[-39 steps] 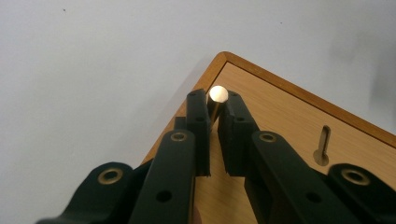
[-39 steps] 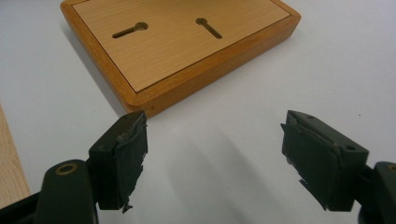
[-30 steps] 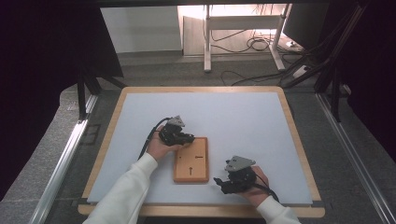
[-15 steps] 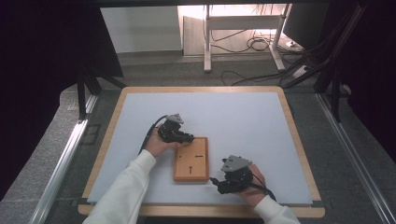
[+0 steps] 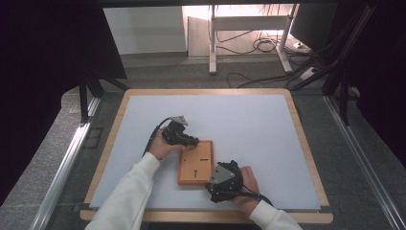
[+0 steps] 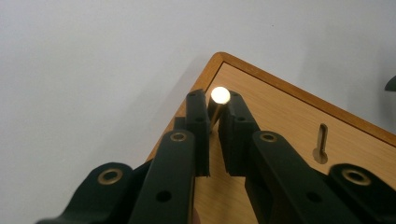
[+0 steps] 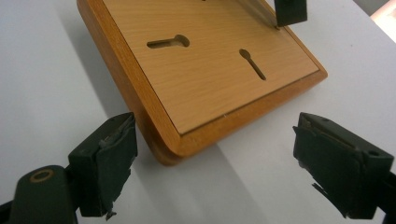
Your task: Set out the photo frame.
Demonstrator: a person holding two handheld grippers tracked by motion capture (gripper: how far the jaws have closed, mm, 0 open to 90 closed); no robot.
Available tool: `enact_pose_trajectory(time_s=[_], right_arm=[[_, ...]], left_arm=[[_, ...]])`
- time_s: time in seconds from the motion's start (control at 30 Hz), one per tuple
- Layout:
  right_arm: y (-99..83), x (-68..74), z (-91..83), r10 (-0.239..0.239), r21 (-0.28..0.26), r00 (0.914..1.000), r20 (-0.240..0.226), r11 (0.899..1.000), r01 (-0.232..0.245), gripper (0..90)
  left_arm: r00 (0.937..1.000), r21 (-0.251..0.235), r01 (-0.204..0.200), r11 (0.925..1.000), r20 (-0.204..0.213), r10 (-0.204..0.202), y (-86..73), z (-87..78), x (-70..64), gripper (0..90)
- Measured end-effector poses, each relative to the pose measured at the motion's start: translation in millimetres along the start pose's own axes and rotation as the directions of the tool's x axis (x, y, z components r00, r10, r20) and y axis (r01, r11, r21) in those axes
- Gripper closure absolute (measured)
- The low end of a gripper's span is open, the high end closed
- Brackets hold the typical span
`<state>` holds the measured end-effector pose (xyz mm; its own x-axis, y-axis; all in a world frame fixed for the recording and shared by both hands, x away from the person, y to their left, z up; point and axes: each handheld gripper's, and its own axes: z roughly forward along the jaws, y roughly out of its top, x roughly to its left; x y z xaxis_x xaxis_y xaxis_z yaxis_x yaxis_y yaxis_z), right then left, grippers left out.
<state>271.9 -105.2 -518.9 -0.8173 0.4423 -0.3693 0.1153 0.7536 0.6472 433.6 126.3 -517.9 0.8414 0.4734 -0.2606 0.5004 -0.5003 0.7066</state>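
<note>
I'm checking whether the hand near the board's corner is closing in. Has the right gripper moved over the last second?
Yes. The right gripper has shifted left, toward the near right corner of the wooden board, which lies where it did.

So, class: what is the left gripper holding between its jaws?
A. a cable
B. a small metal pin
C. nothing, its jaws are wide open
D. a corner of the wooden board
B: in the left gripper view the left gripper has its jaws shut on a shiny metal pin above the board.
</note>
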Motion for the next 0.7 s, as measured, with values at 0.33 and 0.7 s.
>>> enact_pose_trajectory(time_s=[0.33, 0.7], right_arm=[[12.6, 16.8, 11.4, -0.118, 0.006, 0.9916, 0.052, 0.993, 0.118, 14.1], [12.4, 23.2, 12.9, -0.16, 0.033, 0.9853, 0.061, 0.987, 0.158, 14.7]], left_arm=[[1.0, 0.005, 0.001, 1.0, 0.004, -0.001, 0.1, -0.2, 1.4, 82.8], [0.9998, 0.011, 0.013, 0.9999, 0.013, -0.013, 0.8, -0.3, 3.0, 82.8]])
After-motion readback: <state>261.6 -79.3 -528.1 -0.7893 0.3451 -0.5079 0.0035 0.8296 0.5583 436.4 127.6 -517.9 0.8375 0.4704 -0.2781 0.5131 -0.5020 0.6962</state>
